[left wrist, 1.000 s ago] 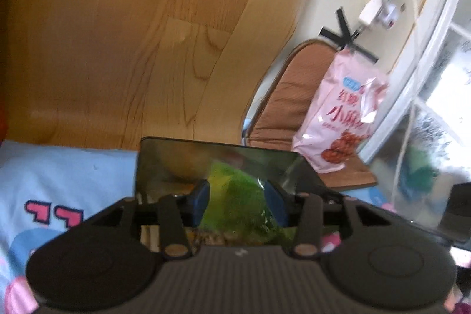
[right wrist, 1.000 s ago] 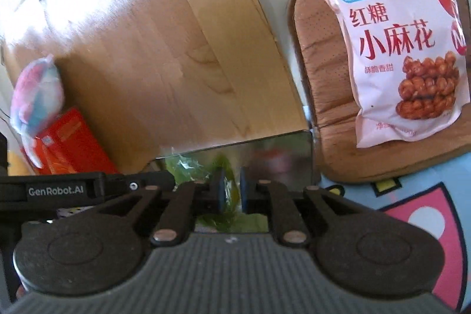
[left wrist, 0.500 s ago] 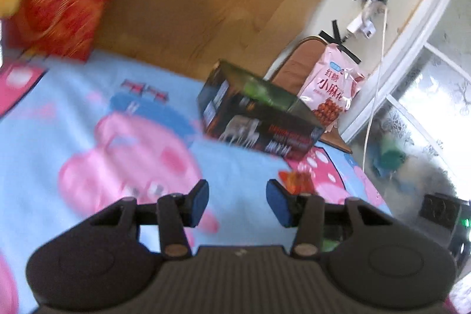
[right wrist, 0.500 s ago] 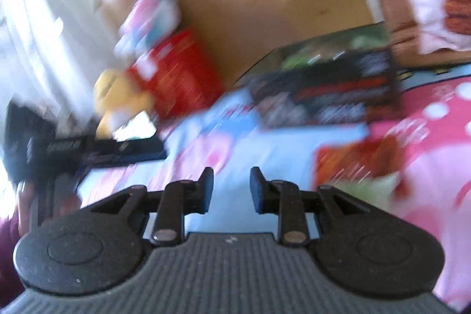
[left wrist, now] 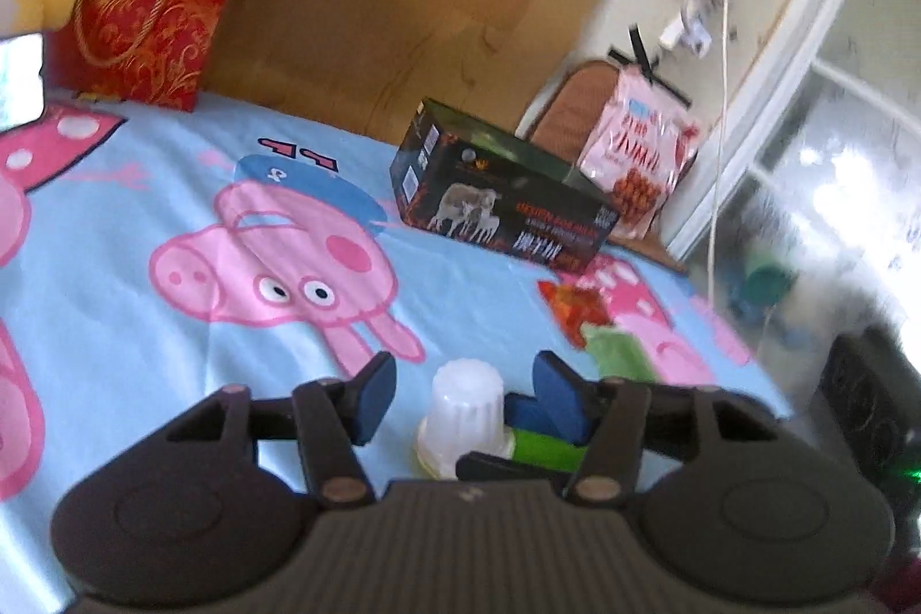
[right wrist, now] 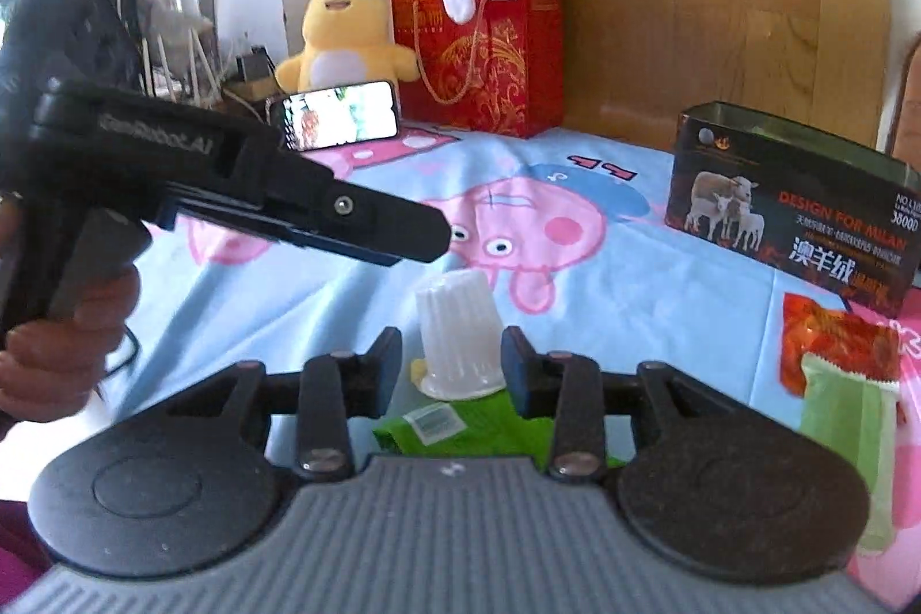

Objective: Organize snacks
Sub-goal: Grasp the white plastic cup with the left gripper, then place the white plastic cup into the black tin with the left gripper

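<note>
Right now the nearest snack is a small white ribbed jelly cup [right wrist: 457, 332], standing upside down, wide rim down, on the Peppa Pig bedsheet [right wrist: 662, 280]. It sits between the spread fingers of the right claw [right wrist: 452, 361], which is open and touches nothing. A green snack packet [right wrist: 460, 427] lies just at the cup's 6 o'clock, partly under the claw. In the left wrist view the same cup [left wrist: 463, 412] sits between the fingers of the left claw [left wrist: 463, 395], also open and empty.

The cup looks light and thin-walled, so it would probably dent under a hard squeeze and tip easily; its ribs should give some grip. I would take it low across the ribbed sides, near the rim, with a gentle close.

An orange and green packet [right wrist: 834, 361] lies at 3 o'clock of the cup, flat and soft-looking; pinching an edge would suit it. At 2 o'clock, well apart, stands the open dark box with sheep printed on it [right wrist: 788, 222], likely the place for the snacks. Beyond it, a pink bag of twisted dough snacks [left wrist: 636, 165] leans on a brown cushion [left wrist: 567, 119].
</note>
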Available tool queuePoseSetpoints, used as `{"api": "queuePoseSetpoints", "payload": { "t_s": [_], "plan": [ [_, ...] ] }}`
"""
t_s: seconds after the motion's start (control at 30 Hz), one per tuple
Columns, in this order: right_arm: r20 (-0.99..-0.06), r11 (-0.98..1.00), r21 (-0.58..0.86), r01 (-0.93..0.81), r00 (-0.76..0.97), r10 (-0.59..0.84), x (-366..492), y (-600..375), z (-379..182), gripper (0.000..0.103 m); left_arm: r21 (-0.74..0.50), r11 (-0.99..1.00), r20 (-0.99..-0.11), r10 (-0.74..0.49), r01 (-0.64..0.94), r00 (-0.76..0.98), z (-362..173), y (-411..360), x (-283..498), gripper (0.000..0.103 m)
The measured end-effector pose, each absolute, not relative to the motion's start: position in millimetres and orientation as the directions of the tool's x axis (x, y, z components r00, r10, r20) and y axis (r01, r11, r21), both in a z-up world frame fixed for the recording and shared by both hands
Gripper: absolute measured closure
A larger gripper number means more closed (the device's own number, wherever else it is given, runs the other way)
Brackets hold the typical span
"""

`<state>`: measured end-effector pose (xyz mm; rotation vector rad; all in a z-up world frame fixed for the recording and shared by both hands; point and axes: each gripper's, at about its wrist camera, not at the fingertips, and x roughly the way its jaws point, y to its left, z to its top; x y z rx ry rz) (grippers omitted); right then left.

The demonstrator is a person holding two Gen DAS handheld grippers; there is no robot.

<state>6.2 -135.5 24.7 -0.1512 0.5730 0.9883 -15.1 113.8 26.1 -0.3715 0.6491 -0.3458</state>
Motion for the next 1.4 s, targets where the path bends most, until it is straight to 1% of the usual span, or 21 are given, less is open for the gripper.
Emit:
{"api": "queuePoseSetpoints", "payload": {
  "t_s": [0.03,0.1,0.13,0.2,0.23,0.33,0.53,0.67,0.77,0.87,1.07,1.2,1.27,1.4],
  "plan": [
    [-0.524,0.556,0.118,-0.823,0.424,0.739,5.3,-134.5,22.6,0.061,-0.422,0.885,-0.529,-0.416,0.196,0.74,24.4,109.8,-12.7,0.051],
    [-0.522,0.555,0.098,-0.826,0.432,0.735,3.4,-134.4,19.7,0.061,-0.422,0.885,-0.551,-0.424,0.199,0.719,19.6,104.7,-5.1,0.061],
    [-0.52,0.553,0.091,-0.828,0.434,0.736,3.4,-134.5,19.7,0.061,-0.433,0.879,-0.56,-0.435,0.199,0.705,17.1,103.3,-1.2,0.071],
    [-0.521,0.55,0.077,-0.832,0.437,0.734,6.0,-132.3,18.9,0.062,-0.436,0.879,-0.564,-0.435,0.194,0.702,17.1,101.5,3.8,0.071],
    [-0.525,0.551,0.067,-0.832,0.441,0.728,7.8,-131.1,18.1,0.065,-0.437,0.878,-0.567,-0.437,0.195,0.698,18.8,99.9,6.9,0.071],
    [-0.51,0.568,0.036,-0.822,0.474,0.718,10.2,-133.9,20.0,0.065,-0.441,0.873,-0.56,-0.45,0.21,0.696,29.1,95.3,20.4,0.071],
    [-0.43,0.635,-0.001,-0.772,0.574,0.697,34.4,-149.8,35.5,0.065,-0.403,0.871,-0.533,-0.473,0.282,0.701,61.4,66.2,65.2,0.071],
    [-0.367,0.699,-0.021,-0.714,0.656,0.659,65.3,-166.6,51.2,0.065,-0.375,0.863,-0.493,-0.495,0.339,0.716,87.2,38.4,107.4,0.071],
    [-0.32,0.743,-0.051,-0.667,0.716,0.621,92.2,-177.7,61.0,0.065,-0.359,0.859,-0.473,-0.506,0.366,0.721,99.0,16.2,143.3,0.071],
    [-0.299,0.781,-0.058,-0.622,0.757,0.581,125.3,-188.0,65.9,0.065,-0.332,0.86,-0.464,-0.507,0.388,0.727,102.3,-7.1,177.6,0.071],
    [-0.306,0.828,-0.06,-0.558,0.8,0.517,181.6,-200.4,57.1,0.065,-0.326,0.867,-0.477,-0.496,0.377,0.726,87.9,-32.7,232.1,0.07],
    [-0.326,0.851,-0.059,-0.521,0.816,0.477,204.6,-199.3,43.2,0.063,-0.332,0.875,-0.521,-0.481,0.352,0.705,72.2,-41.4,253.8,0.072],
    [-0.338,0.855,-0.04,-0.517,0.812,0.475,204.7,-203.2,38.6,0.062,-0.346,0.873,-0.524,-0.485,0.344,0.7,68.5,-39.5,250.3,0.072],
    [-0.332,0.857,-0.002,-0.515,0.809,0.486,194.4,-221.5,44.6,0.062,-0.375,0.855,-0.482,-0.51,0.358,0.712,78.6,-24.7,221.0,0.072]
  ]
}}
